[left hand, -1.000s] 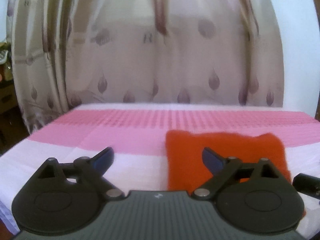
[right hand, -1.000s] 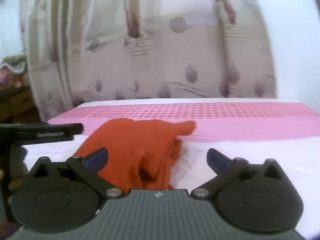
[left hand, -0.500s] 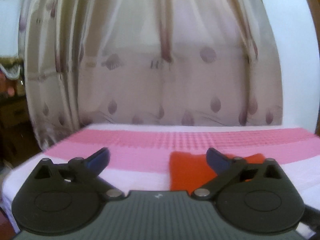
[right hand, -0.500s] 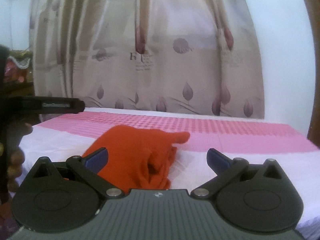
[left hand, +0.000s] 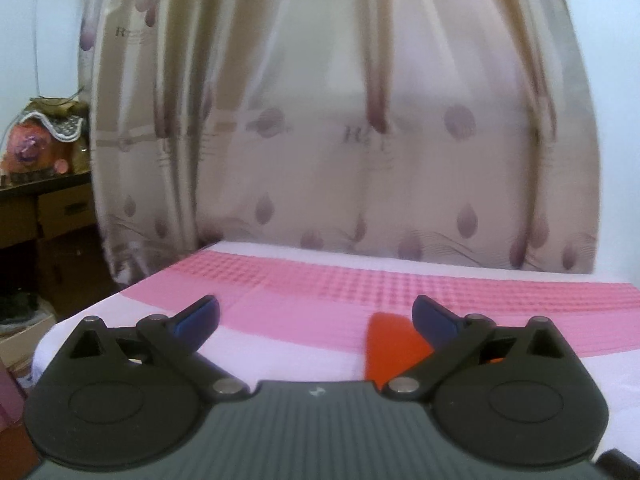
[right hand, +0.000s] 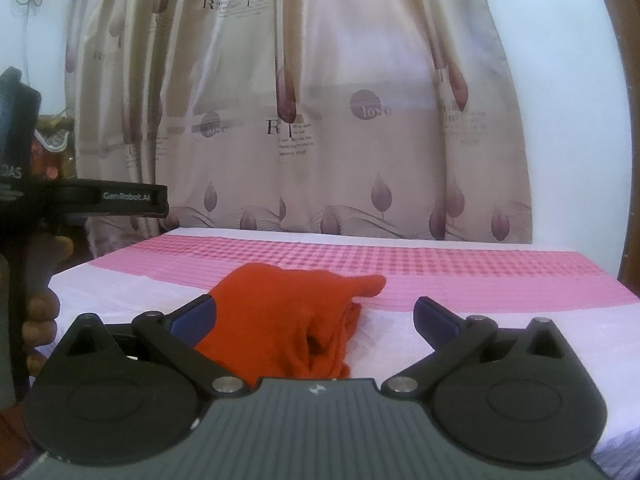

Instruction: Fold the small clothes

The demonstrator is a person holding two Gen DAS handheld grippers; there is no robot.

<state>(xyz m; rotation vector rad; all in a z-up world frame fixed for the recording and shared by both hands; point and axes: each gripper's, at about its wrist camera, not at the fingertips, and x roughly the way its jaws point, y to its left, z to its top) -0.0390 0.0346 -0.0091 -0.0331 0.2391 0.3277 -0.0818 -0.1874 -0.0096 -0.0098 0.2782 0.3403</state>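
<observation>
Right now your left tool (left hand: 316, 316) stands spread wide with nothing between its blue pads (left hand: 198, 317), raised clear of the bed (left hand: 280, 316). From its own view the orange garment (left hand: 390, 346) peeks out at about four o'clock of the tool's gap, mostly hidden behind the right-side finger. Your right tool (right hand: 314, 316) is spread just as wide and grips nothing; the orange garment (right hand: 288, 316) lies folded on the bed (right hand: 500, 280) ahead of it, spreading from behind the left-side pad (right hand: 194, 318) toward twelve o'clock, one corner pointing to two o'clock. In that right view your left tool (right hand: 96, 199) shows side-on at nine o'clock, your hand (right hand: 40, 312) wrapped round its handle. Beyond the pink-and-white bed cover hangs a beige curtain (right hand: 320, 120) printed with leaf shapes
</observation>
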